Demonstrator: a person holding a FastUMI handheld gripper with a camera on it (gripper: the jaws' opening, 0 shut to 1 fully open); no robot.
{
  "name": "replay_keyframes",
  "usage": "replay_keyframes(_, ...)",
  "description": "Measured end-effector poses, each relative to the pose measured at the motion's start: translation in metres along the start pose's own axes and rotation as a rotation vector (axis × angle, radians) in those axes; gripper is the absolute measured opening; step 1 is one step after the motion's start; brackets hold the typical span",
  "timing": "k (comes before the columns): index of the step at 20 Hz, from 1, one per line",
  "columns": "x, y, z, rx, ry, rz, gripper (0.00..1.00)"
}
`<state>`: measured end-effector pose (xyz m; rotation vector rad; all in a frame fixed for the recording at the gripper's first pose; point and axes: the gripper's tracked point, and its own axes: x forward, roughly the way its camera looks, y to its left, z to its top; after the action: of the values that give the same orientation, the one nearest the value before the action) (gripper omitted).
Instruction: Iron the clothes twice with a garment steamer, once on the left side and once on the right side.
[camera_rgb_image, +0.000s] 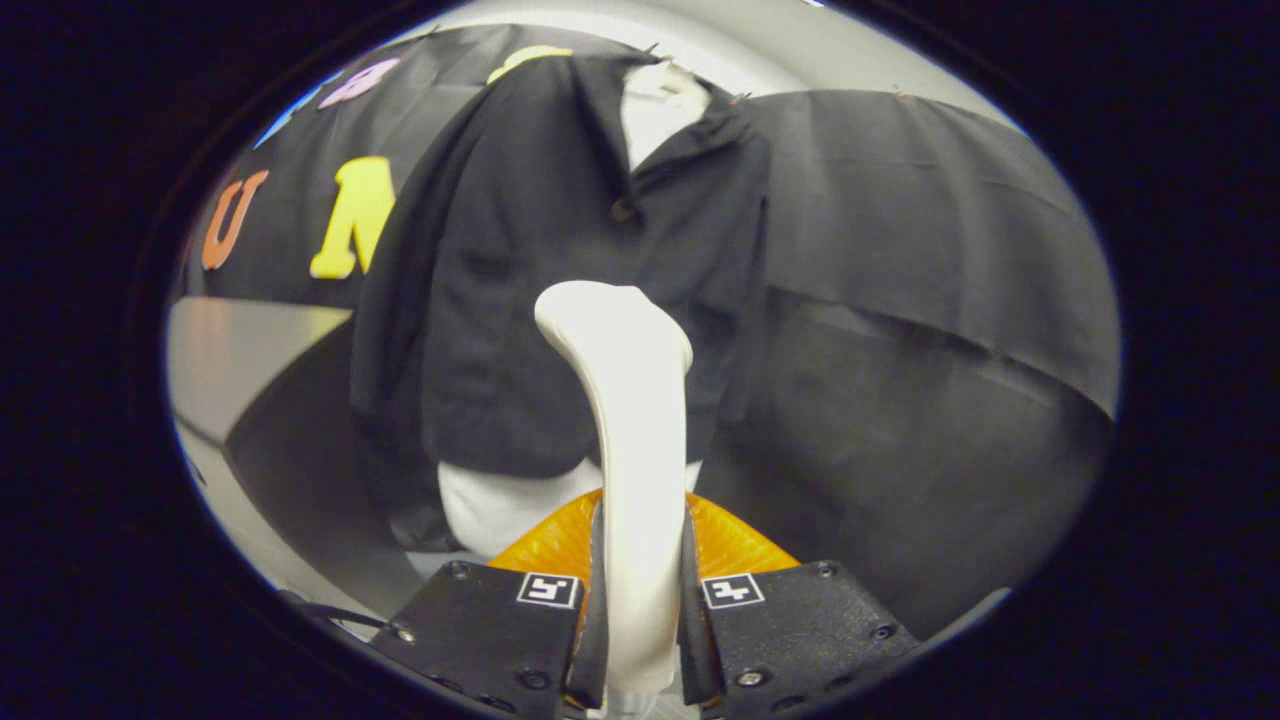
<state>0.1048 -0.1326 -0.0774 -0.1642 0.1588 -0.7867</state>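
To the left of my tool there is a grey table (240, 350) with a black cloth draped beside it. In the middle hangs the black jacket (520, 300) over a white shirt (655, 110), and the shirt's white hem peeks out under the jacket. My gripper (640, 590) squeezes the white garment steamer (630, 420). Both fingers press tight on its handle. The steamer's head stands up just in front of the jacket, about in its middle. I cannot tell if it touches the cloth. I cannot tell which side is done, so I think both passes may still be left. To the right hangs more black cloth.
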Motion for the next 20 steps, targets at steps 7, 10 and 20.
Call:
replay_keyframes(7,0.040,-0.076,0.169,0.070,-0.289,-0.046,0.32)
replay_keyframes(10,0.063,-0.098,0.218,0.076,-0.399,-0.078,0.32)
replay_keyframes(20,0.134,-0.107,0.308,0.135,-0.520,-0.010,0.32)
